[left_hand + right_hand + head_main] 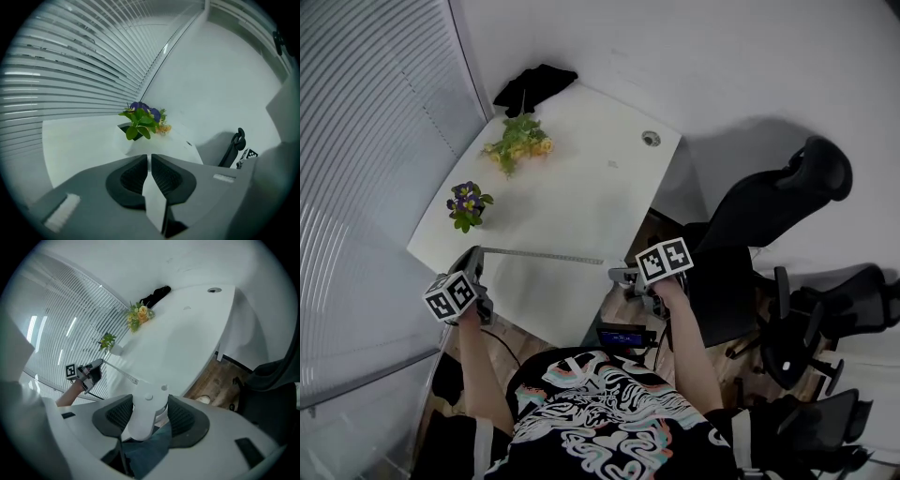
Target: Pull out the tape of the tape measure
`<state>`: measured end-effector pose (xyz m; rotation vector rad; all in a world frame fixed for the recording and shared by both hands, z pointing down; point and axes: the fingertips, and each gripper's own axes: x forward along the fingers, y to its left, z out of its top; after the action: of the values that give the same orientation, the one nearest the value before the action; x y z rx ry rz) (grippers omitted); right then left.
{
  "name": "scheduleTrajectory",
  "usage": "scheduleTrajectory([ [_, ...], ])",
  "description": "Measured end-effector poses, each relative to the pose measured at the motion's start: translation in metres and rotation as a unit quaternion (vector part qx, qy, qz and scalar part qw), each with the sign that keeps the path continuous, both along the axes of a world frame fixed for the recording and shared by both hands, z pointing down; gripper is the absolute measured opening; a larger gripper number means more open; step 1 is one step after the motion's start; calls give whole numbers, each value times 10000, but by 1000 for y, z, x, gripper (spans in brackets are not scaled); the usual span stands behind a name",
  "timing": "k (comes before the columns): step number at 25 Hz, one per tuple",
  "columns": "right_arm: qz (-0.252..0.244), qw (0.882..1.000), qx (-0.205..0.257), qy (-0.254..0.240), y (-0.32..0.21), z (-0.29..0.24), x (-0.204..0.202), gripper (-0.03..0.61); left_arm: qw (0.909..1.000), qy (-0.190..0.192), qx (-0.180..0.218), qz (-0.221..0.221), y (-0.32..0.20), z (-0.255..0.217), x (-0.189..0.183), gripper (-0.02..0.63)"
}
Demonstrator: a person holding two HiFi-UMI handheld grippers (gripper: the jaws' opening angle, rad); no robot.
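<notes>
The tape [542,255] is running taut across the near part of the desk [600,178], between the two grippers. The left gripper [476,257] fingers are pinching almost fully together on the tape end, at the desk's near left edge. The right gripper [150,400] fingers are standing wide, clamping the one white tape measure case [144,420] just off the right edge. The desk centre is lying open. Two plants are sitting along the left edge: a yellow flower plant [518,142] and a purple flower plant [466,204]. Office chairs [787,197], apparently three, are crowding the right side.
</notes>
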<state>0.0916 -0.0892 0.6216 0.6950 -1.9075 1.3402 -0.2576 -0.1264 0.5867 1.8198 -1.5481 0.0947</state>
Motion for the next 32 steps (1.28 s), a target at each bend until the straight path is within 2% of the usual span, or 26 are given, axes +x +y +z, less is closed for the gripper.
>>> scheduleTrajectory([
  [4,-191,9995,-1,270,-7,8,-1,236,9999,-42,-114,40,-1,9,3,29],
  [11,-350,9990,-59,288,-21,11,-11,236,9991,-56,-272,317,-5,22,19,30],
  [18,-444,9982,-64,398,-33,16,-16,236,9988,-54,-364,334,-11,30,19,31],
  [32,-831,9927,15,872,-41,31,-21,238,9942,-480,-828,490,-6,54,17,31],
])
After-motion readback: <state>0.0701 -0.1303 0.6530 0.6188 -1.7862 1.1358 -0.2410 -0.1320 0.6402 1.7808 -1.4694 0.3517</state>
